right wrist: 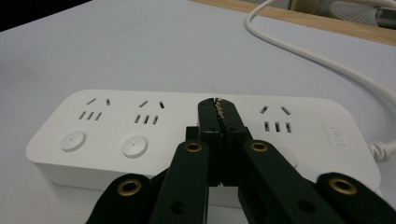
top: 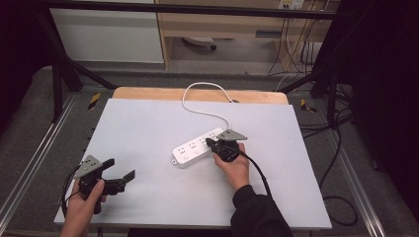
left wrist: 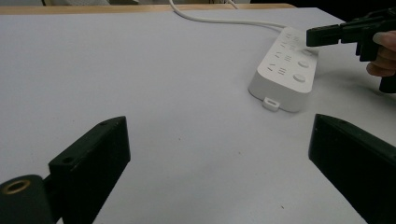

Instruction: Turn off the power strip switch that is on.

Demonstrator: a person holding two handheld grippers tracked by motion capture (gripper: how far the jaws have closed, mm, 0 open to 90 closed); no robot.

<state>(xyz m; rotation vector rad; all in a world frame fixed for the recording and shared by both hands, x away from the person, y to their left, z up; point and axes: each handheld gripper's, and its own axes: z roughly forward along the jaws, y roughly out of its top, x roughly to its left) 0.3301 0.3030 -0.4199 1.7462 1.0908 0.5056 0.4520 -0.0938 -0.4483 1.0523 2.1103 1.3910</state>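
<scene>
A white power strip [top: 193, 148] lies at the middle of the white board [top: 148, 123]; its white cable [top: 197, 106] loops off toward the back. My right gripper [top: 210, 143] is shut with nothing between its jaws. In the right gripper view its tips [right wrist: 218, 105] rest over the strip's top face [right wrist: 116, 126], between two sockets, with the round buttons [right wrist: 135, 146] to their left. My left gripper [top: 119, 169] is held open near the board's front left corner. Across the bare board, the left gripper view has the strip [left wrist: 285, 70] and the right gripper [left wrist: 322, 36].
A wooden table edge [top: 148, 93] shows behind the board. Black frame bars [top: 64, 69] stand at both sides. Loose cables [top: 341, 202] lie on the floor at the right, and a shelf unit [top: 222, 29] stands at the back.
</scene>
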